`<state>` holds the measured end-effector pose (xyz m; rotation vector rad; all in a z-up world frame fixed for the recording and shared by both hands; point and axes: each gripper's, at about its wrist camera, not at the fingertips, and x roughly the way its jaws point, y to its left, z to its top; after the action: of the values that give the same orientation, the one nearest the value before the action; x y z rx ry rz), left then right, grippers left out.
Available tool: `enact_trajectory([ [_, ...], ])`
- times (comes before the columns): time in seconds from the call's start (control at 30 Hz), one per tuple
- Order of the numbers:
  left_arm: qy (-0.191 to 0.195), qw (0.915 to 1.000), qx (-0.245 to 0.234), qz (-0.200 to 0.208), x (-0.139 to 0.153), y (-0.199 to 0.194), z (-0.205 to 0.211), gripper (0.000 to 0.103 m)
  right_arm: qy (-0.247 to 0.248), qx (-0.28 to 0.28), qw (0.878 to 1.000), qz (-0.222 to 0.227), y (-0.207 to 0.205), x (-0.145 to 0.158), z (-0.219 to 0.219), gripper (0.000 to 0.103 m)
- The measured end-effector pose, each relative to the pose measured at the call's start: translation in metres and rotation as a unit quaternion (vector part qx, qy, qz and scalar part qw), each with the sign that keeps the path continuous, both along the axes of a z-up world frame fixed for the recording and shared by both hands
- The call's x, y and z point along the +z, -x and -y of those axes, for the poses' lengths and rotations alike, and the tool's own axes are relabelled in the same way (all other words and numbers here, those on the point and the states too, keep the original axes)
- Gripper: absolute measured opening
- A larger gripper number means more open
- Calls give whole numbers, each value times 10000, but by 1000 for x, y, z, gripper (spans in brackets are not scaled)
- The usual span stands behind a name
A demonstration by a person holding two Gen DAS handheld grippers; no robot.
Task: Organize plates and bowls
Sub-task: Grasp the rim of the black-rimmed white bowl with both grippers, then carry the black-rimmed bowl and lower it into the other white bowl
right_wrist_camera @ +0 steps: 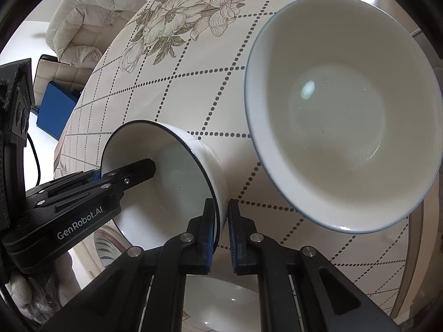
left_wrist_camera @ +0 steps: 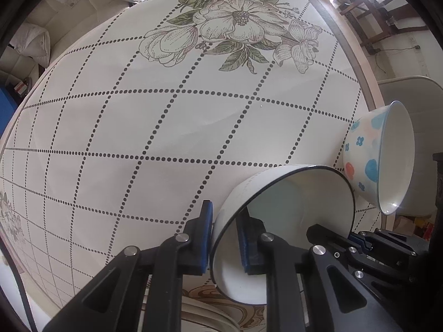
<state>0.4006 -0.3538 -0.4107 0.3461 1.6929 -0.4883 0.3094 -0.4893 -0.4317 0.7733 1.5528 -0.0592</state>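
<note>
The left gripper point(left_wrist_camera: 224, 238) was clamped on the rim of the black-rimmed white bowl point(left_wrist_camera: 290, 193), one blue pad outside the wall and the other inside, in the lower middle of the left wrist view. The right gripper point(right_wrist_camera: 221, 235) pinched the same bowl's point(right_wrist_camera: 171, 182) opposite wall in the lower centre of the right wrist view, its jaws nearly closed with only the thin wall between the pads. Each tool showed in the other's camera: the left gripper point(right_wrist_camera: 121, 177) reached into the bowl from the lower left of the right wrist view, and the right gripper point(left_wrist_camera: 360, 240) sat at the lower right of the left wrist view.

The table point(left_wrist_camera: 166, 127) filled most of both frames, covered in a cream cloth with dotted grid lines and a large flower print point(left_wrist_camera: 238, 27) near the top of the left view.

The larger bowl point(right_wrist_camera: 343, 116), white inside with a thin bluish rim, took up the right half of the right wrist view; in the left wrist view it point(left_wrist_camera: 371, 155) sat at the right edge, its outside showing blue and orange spots, just beside the held bowl near the table's edge.

A padded white chair point(right_wrist_camera: 91, 13) stood in the upper left of the right wrist view
</note>
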Motion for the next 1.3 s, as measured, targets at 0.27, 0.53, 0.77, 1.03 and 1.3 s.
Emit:
enact_trajectory([
  [0.27,75,9998,67,172,41,2,6,15,-3,-3,9999,165,-5,23,1,11],
  [0.53,271,9995,51,141,83,31,3,15,54,66,9992,400,15,74,14,11],
  [0.77,221,9996,-146,-24,83,82,1,15,87,195,9991,367,69,89,12,11],
  [1.03,-168,9992,-197,-294,44,113,-3,15,-78,255,9996,2,101,53,5,10],
  [1.3,-520,9980,-249,-277,28,117,3,15,-112,316,9993,-164,107,27,-3,10],
])
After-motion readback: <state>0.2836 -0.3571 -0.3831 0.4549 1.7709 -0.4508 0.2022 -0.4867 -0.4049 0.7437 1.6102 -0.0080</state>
